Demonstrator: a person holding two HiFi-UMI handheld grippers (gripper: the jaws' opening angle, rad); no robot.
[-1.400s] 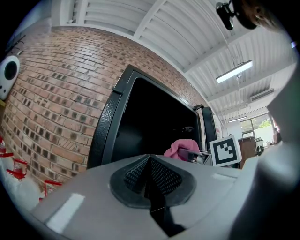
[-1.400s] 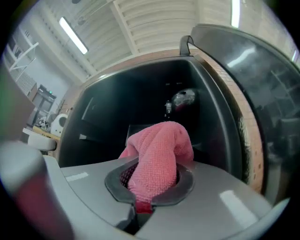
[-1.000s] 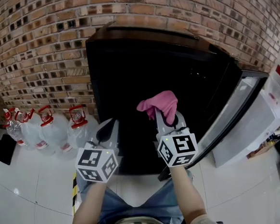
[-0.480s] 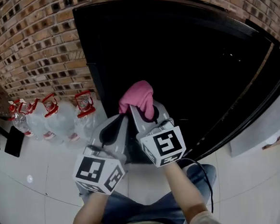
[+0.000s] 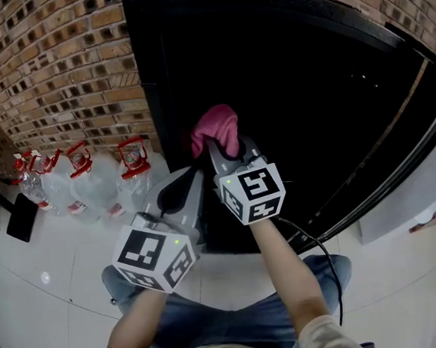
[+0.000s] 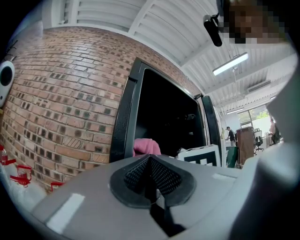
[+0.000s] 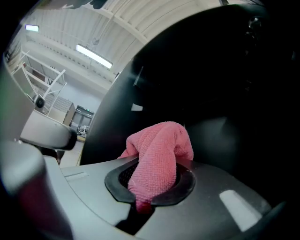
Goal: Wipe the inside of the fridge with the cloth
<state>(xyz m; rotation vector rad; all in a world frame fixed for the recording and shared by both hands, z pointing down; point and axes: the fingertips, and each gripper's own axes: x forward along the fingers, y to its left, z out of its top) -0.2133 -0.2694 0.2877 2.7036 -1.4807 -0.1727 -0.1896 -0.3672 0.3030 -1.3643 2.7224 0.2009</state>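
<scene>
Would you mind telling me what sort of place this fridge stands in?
Probably a workshop or lab hall, not a home kitchen: bare brick wall, large water jugs on a tiled floor, and a ribbed ceiling with strip lights.

I count two tools: the left tool (image 5: 183, 186) and the right tool (image 5: 227, 150). One pink cloth (image 5: 216, 124). One black fridge (image 5: 309, 87). Against the one brick wall (image 5: 60, 77) I make out four water jugs (image 5: 132, 176) with red tops — the far ones overlap, so that tally is rough. One dark flat object (image 5: 20, 219) lies on the floor (image 5: 55, 295).
</scene>
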